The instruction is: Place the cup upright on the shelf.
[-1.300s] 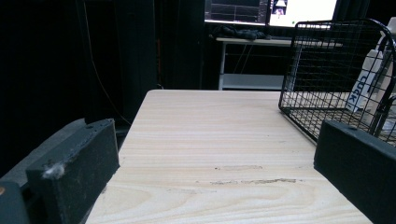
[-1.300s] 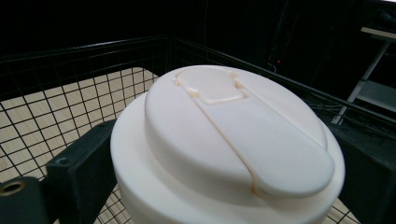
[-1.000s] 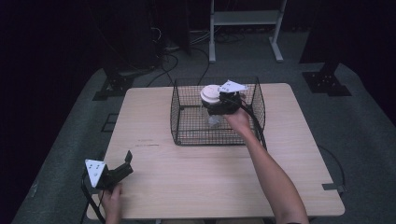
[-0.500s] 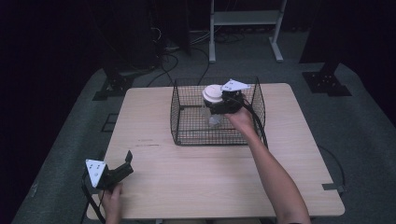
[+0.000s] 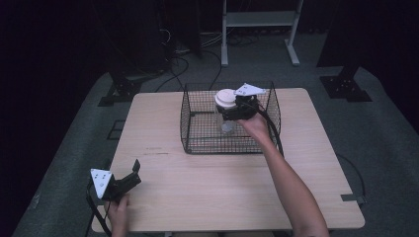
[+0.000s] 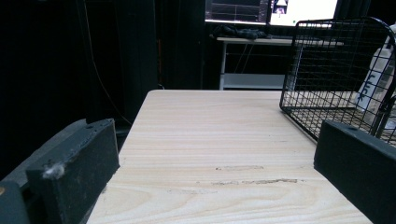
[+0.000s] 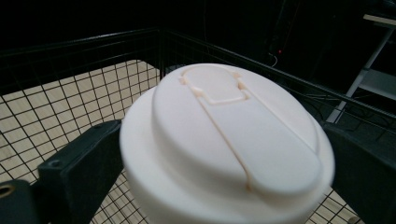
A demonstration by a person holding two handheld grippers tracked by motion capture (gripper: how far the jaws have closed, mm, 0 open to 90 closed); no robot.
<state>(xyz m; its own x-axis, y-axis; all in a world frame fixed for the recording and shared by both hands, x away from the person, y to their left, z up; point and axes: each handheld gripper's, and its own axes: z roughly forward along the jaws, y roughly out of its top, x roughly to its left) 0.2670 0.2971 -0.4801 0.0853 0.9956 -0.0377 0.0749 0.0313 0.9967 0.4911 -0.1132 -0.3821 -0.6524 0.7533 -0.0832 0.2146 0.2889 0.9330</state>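
Observation:
A clear bottle (image 5: 225, 121) with a wide cream-white lid (image 5: 226, 98) stands upright inside a black wire basket (image 5: 188, 123) at the back middle of the table. My right gripper (image 5: 236, 109) reaches in over the basket's right side and is shut on the bottle just under the lid. In the right gripper view the lid (image 7: 229, 135) sits between both jaws, close to the camera. Whether the bottle touches the basket floor I cannot tell. My left gripper (image 5: 132, 173) rests open near the table's front left corner, with bare wood between its jaws (image 6: 219, 154). From there the basket (image 6: 327, 60) and bottle (image 6: 373, 79) lie far right.
The light wooden table (image 5: 207, 182) has bare room in front of and to the left of the basket. A metal stand (image 5: 257, 19) and cables lie on the dark floor beyond the table's far edge. The right gripper's cable (image 5: 274, 131) trails over the basket's right wall.

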